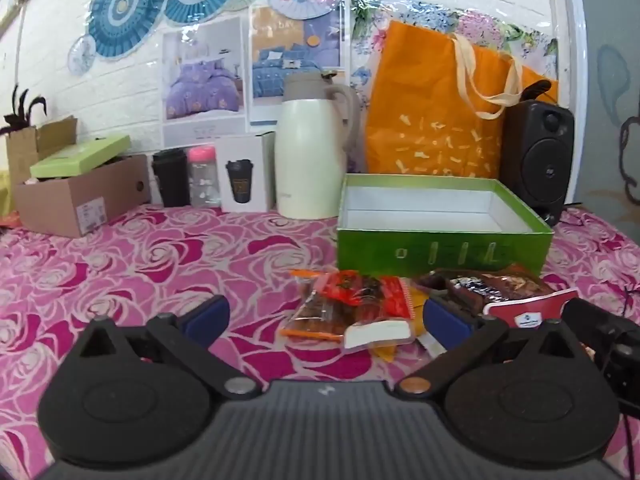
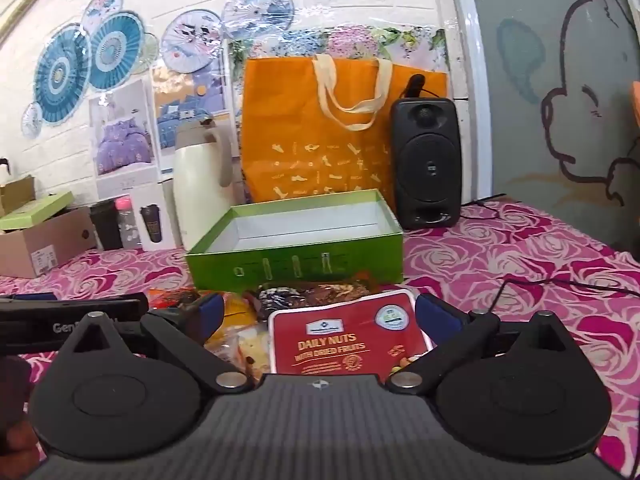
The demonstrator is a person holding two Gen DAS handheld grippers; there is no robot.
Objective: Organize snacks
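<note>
Left wrist view
Left gripper (image 1: 326, 318): jaws spread wide, gripping nothing, hovering over the rose-print cloth (image 1: 140, 264).
Snack packets (image 1: 360, 312): heaped on the cloth just in front of the green box (image 1: 440, 248).
Green box: lidless, white inside, nothing in it.

Right wrist view
Right gripper (image 2: 320, 316): jaws spread wide, gripping nothing.
Red nut pouch (image 2: 348, 340): flat between the fingers, touching neither.
Green box (image 2: 296, 268): just behind the snack packets (image 2: 312, 294).
Speaker (image 2: 426, 164): beside the box, against the wall.
</note>
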